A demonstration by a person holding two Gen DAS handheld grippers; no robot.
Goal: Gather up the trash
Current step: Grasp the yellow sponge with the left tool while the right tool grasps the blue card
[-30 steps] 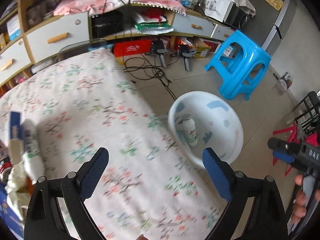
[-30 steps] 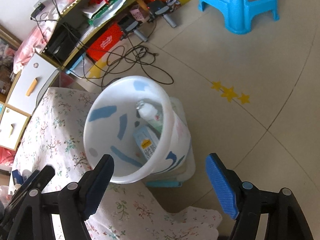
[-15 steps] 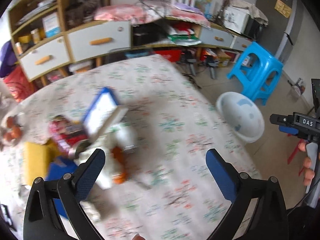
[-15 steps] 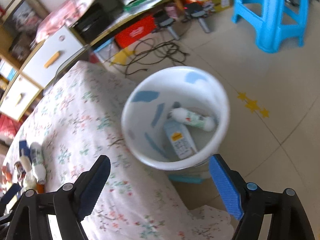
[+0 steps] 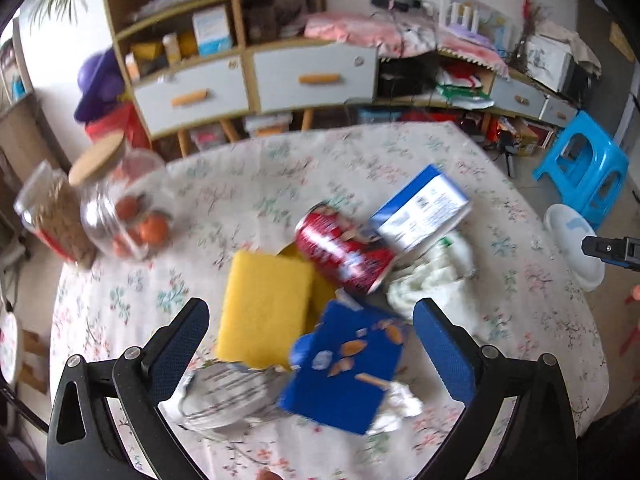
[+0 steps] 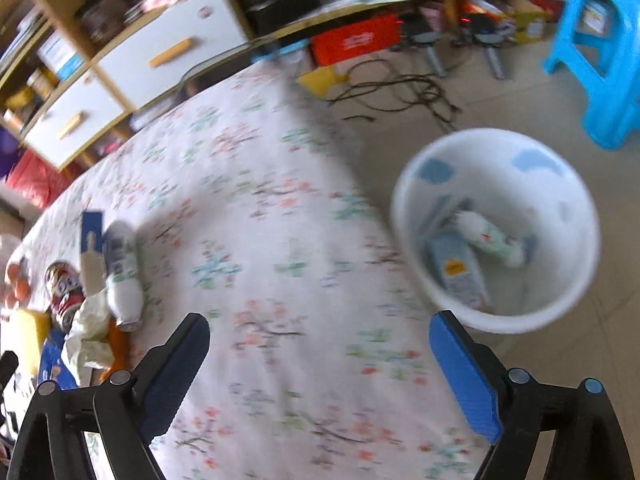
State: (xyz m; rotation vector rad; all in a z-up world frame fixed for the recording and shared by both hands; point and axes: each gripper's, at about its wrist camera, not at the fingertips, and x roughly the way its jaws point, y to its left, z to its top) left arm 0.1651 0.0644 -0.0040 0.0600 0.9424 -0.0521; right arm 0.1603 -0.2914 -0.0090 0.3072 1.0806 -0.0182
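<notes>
A pile of trash lies on the flowered tablecloth (image 5: 280,176): a red can (image 5: 344,254), a blue-and-white carton (image 5: 420,208), a blue snack box (image 5: 344,368), a yellow sponge (image 5: 262,304), crumpled white paper (image 5: 436,280) and a crushed grey wrapper (image 5: 224,396). My left gripper (image 5: 310,340) is open and empty, hovering just above the pile. My right gripper (image 6: 316,356) is open and empty over the table's right part. The white bin (image 6: 496,228) stands on the floor beside the table, with a bottle (image 6: 488,236) and a carton (image 6: 460,276) inside. A plastic bottle (image 6: 122,268) lies on the table.
A glass jar of oranges (image 5: 120,204) and a jar of grain (image 5: 52,216) stand at the table's left. A blue stool (image 5: 584,168) is on the floor past the bin. Cabinets with drawers (image 5: 316,76) line the wall. Cables (image 6: 400,88) lie on the floor.
My left gripper swung left from the bin side to above the trash pile. My right gripper swung from over the bin toward the table. Both stayed open.
</notes>
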